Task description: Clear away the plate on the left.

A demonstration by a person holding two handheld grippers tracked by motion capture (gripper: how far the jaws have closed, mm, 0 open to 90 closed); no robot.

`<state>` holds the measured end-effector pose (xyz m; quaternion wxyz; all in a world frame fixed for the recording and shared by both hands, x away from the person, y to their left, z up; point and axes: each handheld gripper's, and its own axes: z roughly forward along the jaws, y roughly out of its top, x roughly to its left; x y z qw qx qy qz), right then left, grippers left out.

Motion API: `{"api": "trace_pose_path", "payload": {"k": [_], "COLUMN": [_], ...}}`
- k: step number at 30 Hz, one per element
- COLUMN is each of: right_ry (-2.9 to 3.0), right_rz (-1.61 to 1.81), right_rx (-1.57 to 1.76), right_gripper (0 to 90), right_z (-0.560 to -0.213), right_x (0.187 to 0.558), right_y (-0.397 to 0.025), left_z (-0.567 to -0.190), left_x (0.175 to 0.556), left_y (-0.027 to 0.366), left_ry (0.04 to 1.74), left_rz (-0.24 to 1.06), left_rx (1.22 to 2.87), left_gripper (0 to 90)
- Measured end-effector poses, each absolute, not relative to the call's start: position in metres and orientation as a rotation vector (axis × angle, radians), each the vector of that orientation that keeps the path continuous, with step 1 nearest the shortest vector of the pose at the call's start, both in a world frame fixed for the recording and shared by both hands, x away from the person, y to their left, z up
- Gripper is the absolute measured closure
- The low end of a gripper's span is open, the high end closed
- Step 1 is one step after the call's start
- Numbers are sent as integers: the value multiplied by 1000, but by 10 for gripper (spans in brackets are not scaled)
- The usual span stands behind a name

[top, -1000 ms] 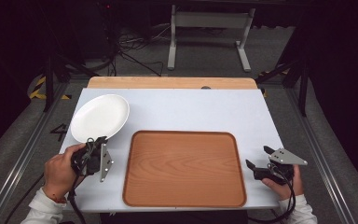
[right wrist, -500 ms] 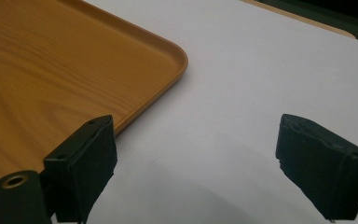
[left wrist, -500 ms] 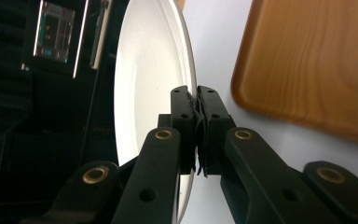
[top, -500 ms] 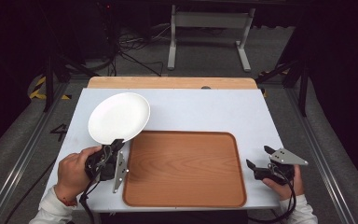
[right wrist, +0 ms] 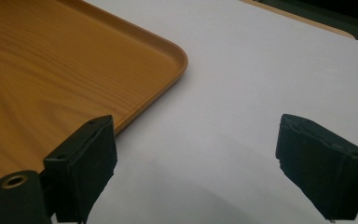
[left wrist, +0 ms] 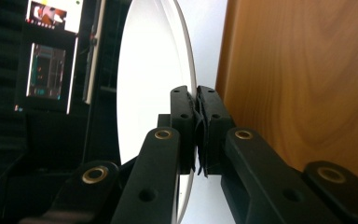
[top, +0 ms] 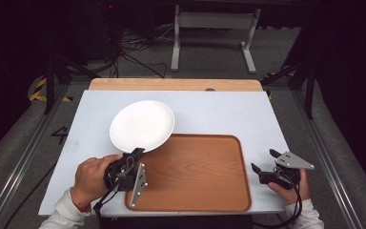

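Left gripper view: left tongs (left wrist: 198, 133) clenched on rim of white plate (left wrist: 154, 84); stiff, slick, breakable, best pinched at rim; right tongs (right wrist: 205, 168) released near tray (right wrist: 51, 65)

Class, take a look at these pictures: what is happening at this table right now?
A person works at a white table with a gripper in each hand. The left gripper is shut on the rim of a white plate, holding it near the far left corner of a wooden tray, with the plate's edge overlapping that corner in the high view. The right gripper is open, holds nothing, and sits over the table just right of the tray. The tray has nothing lying on it.
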<state>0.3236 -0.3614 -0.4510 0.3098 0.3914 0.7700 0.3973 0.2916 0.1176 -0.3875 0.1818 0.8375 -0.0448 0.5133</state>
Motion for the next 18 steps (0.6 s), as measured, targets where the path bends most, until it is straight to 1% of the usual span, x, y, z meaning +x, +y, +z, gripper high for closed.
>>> {"api": "trace_pose_path", "payload": {"k": [6,18], "right_ry": [2038,2039], "right_rz": [1043,1044], "right_rx": [1029,1030], "right_gripper": [130,130], "right_z": [-451,-451], "right_x": [324,324], "right_y": [-360,-361], "left_z": [-390,-402], "left_x": [286,268], "left_y": [105,72], "left_ry": [-194,-365], "left_rz": [1434,1352], "left_rx": [2375,2378], "left_gripper": [863,860]}}
